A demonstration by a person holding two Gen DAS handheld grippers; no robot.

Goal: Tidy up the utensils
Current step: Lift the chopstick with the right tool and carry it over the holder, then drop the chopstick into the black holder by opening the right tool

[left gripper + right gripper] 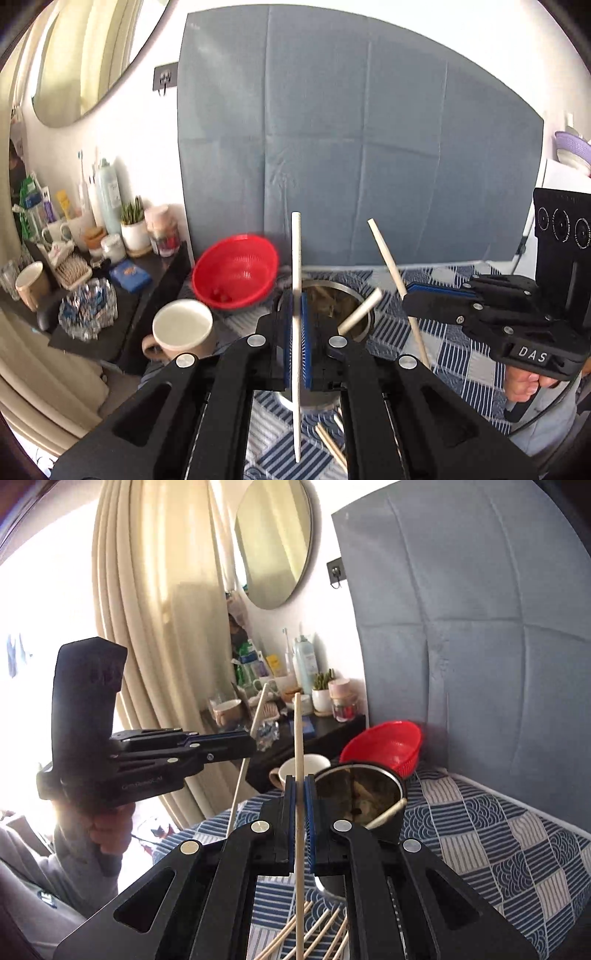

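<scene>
My left gripper (pixel 297 295) is shut on a pale chopstick (pixel 296 243) that stands upright between its blue pads. To the right, my right gripper (pixel 406 295) is shut on a second chopstick (pixel 386 254), which leans to the left. In the right wrist view, the right gripper (pixel 300 781) pinches its wooden chopstick (pixel 298 731), and the left gripper (pixel 253 744) holds its own chopstick (pixel 260 705) at the left. Behind both grippers stands a metal pot (pixel 365 328) (pixel 397 784) with one pale stick (pixel 360 312) (pixel 388 814) leaning in it. Several loose chopsticks (pixel 330 441) (pixel 317 932) lie on the cloth below.
A red colander (pixel 236 275) (pixel 382 747) and a cream mug (pixel 183 328) (pixel 314 762) stand left of the pot on the blue checked cloth (pixel 458 354) (pixel 498 842). A dark side table (pixel 162 280) crowded with bottles and a plant is further left. A grey padded headboard (pixel 351 147) rises behind.
</scene>
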